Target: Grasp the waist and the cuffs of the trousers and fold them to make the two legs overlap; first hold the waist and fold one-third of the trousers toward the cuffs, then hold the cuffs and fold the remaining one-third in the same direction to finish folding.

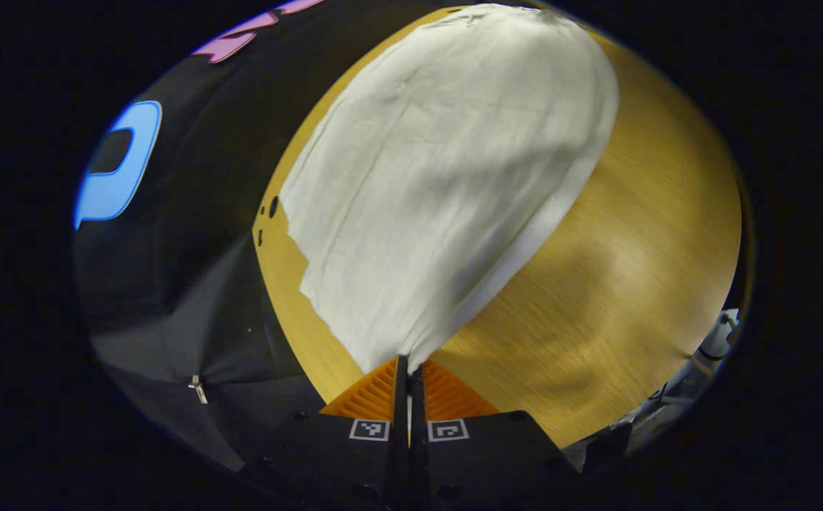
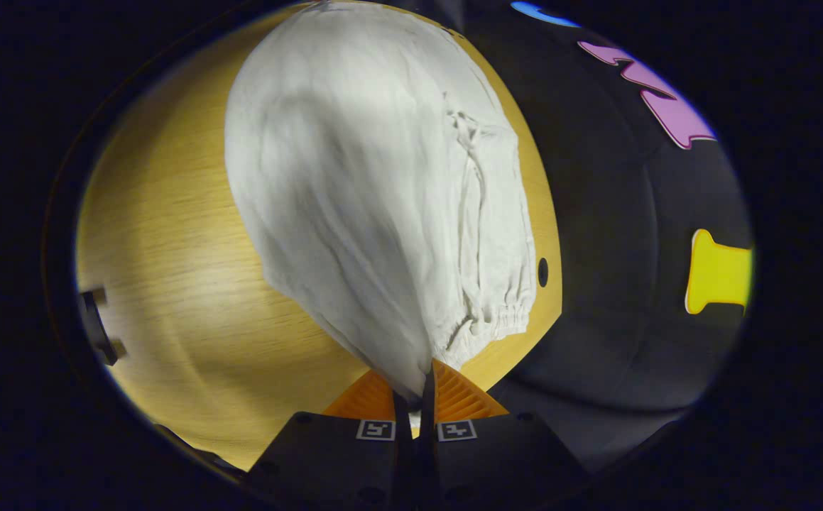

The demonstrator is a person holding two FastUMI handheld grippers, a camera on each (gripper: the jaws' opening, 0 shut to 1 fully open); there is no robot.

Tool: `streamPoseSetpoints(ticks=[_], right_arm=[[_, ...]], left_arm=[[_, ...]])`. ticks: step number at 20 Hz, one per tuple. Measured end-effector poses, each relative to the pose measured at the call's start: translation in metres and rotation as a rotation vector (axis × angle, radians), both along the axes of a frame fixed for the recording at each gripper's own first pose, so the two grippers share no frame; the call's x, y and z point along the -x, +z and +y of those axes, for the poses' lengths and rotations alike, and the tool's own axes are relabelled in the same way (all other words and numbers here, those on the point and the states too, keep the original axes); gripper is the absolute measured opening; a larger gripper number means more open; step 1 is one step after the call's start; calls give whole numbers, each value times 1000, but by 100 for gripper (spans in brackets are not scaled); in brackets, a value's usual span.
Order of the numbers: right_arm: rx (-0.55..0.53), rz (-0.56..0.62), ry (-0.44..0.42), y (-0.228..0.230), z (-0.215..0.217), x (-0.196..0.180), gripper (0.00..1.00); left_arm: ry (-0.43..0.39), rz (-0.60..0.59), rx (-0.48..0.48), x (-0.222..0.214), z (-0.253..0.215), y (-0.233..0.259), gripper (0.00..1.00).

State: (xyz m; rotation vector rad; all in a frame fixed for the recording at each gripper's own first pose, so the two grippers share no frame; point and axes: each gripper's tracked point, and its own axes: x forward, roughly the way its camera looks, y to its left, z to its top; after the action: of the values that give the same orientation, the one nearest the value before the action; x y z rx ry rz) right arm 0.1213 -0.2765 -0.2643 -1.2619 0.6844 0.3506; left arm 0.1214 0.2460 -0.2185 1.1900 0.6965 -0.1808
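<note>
Both the left gripper (image 1: 408, 365) and right gripper (image 2: 422, 380) have their fingers pinched tight on the trousers (image 1: 447, 177) lifted off the bench (image 1: 638, 234) — folding seems barely begun, both third-folds remaining.

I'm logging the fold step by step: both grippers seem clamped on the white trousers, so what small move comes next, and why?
Probably carry both grips together across the wooden table and lay the lifted edge down. The left gripper pinches a cuff corner of the white trousers; the right gripper pinches fabric beside the elastic waistband, and the cloth rises off the table toward both.
</note>
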Motion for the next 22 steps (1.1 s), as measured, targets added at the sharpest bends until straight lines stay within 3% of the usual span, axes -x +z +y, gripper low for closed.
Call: streamPoseSetpoints(ticks=[9, 14, 19, 22], right_arm=[[-266, -245, -219, 91, -1, -59, 7], [-464, -344, -398, 127, 2, -101, 7], [-622, -406, -521, 154, 11, -131, 6], [-708, -434, -590, 166, 20, -141, 6]], left_arm=[[3, -262, 99, -66, -29, 114, 5], [-44, -315, 133, -132, -48, 157, 5], [-49, -355, 241, -203, -73, 180, 5], [-1, -330, 360, -249, -86, 177, 5]])
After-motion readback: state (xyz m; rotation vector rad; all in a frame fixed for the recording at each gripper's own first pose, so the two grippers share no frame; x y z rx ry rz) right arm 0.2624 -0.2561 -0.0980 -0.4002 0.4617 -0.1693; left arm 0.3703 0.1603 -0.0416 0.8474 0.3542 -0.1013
